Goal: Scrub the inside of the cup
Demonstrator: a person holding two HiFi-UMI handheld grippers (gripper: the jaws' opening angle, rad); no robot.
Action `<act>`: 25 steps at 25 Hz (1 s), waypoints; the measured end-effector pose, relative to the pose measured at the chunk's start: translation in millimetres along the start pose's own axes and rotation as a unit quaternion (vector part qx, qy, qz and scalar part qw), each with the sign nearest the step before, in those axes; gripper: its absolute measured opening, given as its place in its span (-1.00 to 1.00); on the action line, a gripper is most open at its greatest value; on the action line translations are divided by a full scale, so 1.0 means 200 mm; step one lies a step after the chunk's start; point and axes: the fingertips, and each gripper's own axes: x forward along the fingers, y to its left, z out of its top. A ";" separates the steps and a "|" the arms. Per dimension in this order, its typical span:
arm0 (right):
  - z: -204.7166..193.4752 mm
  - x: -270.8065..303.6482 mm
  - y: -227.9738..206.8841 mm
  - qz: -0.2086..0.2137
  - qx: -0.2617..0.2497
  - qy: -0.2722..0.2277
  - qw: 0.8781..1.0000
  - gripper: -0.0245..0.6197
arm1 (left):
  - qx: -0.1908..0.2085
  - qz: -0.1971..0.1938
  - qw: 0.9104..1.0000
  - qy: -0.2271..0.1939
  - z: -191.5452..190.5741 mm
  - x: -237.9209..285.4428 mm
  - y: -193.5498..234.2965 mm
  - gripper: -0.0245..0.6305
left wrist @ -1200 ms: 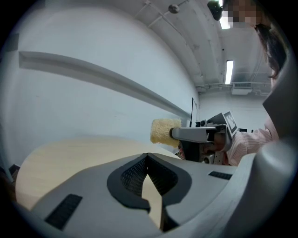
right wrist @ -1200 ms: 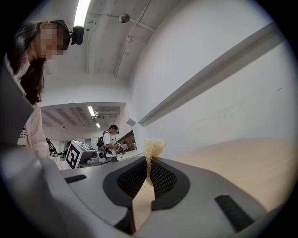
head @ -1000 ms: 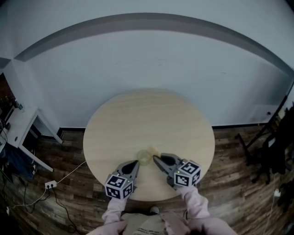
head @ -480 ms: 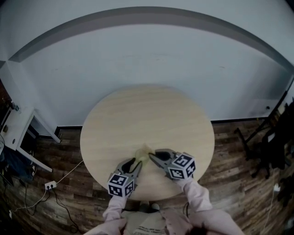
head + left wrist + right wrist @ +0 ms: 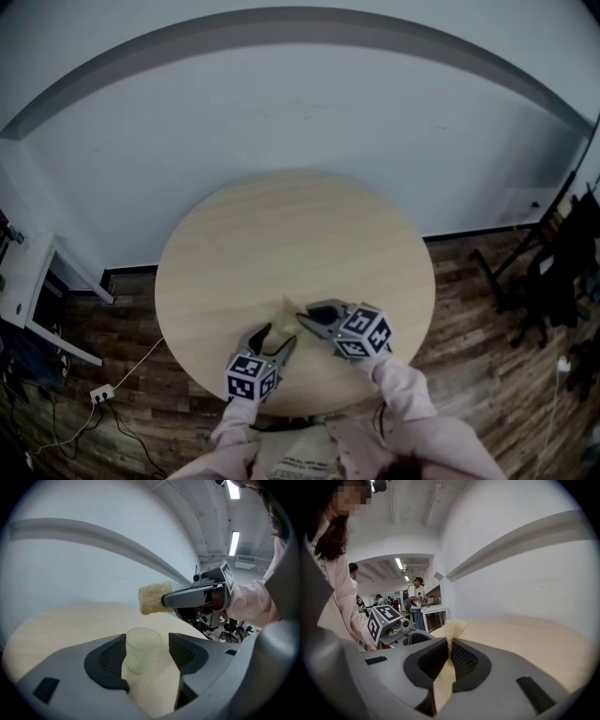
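Left gripper view: clear textured cup standing upright on the pale round table, mouth up, between the two jaws of the left gripper. Jaws apart and have just been opening; the right-hand pad stands clear of the cup wall with bare tabletop showing in the gap, the left-hand pad sits just beside the wall, and no pinch shows. Cup released, resting on its own base near the table's near edge

Same view: right gripper reaches in from the right, higher in the picture than the cup. Yellow sponge sticks out from its tips, above the cup's rim and a little to the right, apart from it; no part of the sponge is inside the cup

Right gripper view: jaws clamped on the sponge, squeezing it to a thin strip between the pads, with a frayed tuft free beyond the tips. Marker cube of the left gripper shows low at left

Head view: both grippers side by side at the near edge of the table, tips angled toward each other, sponge just beyond the left gripper's tips
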 end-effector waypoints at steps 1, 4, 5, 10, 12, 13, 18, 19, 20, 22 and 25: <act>-0.01 0.01 -0.01 0.000 -0.006 0.007 1.000 -0.84 | 0.005 -0.004 1.000 0.005 -0.01 0.02 0.00 -0.03; -0.03 0.04 -0.03 0.002 -0.026 0.025 0.999 -0.84 | 0.016 -0.013 1.000 0.016 -0.05 0.07 0.01 0.11; -0.04 0.04 -0.04 0.004 -0.032 0.032 0.999 -0.84 | 0.018 -0.017 1.000 0.019 -0.07 0.09 0.02 0.16; -0.08 0.07 -0.05 0.015 -0.076 0.065 0.995 -0.84 | 0.028 -0.029 0.999 0.032 -0.13 0.17 0.03 0.29; -0.09 0.08 -0.05 0.021 -0.093 0.078 0.992 -0.84 | 0.027 -0.035 0.998 0.036 -0.14 0.19 0.03 0.31; -0.10 0.08 -0.05 0.023 -0.100 0.084 0.991 -0.84 | 0.027 -0.037 0.998 0.036 -0.15 0.20 0.03 0.32; -0.09 0.10 -0.03 0.040 -0.124 0.109 0.986 -0.84 | 0.024 -0.045 0.998 0.036 -0.14 0.24 0.03 0.32; -0.09 0.10 -0.02 0.044 -0.131 0.115 0.984 -0.84 | 0.022 -0.046 0.998 0.035 -0.14 0.25 0.04 0.32; -0.09 0.11 -0.02 0.046 -0.139 0.121 0.982 -0.84 | 0.021 -0.048 0.998 0.034 -0.14 0.26 0.04 0.32; -0.10 0.12 -0.02 0.049 -0.155 0.132 0.978 -0.84 | 0.021 -0.053 0.998 0.033 -0.15 0.27 0.03 0.32; -0.13 0.14 0.00 0.059 -0.182 0.154 0.969 -0.84 | 0.021 -0.060 0.997 0.033 -0.17 0.28 0.03 0.31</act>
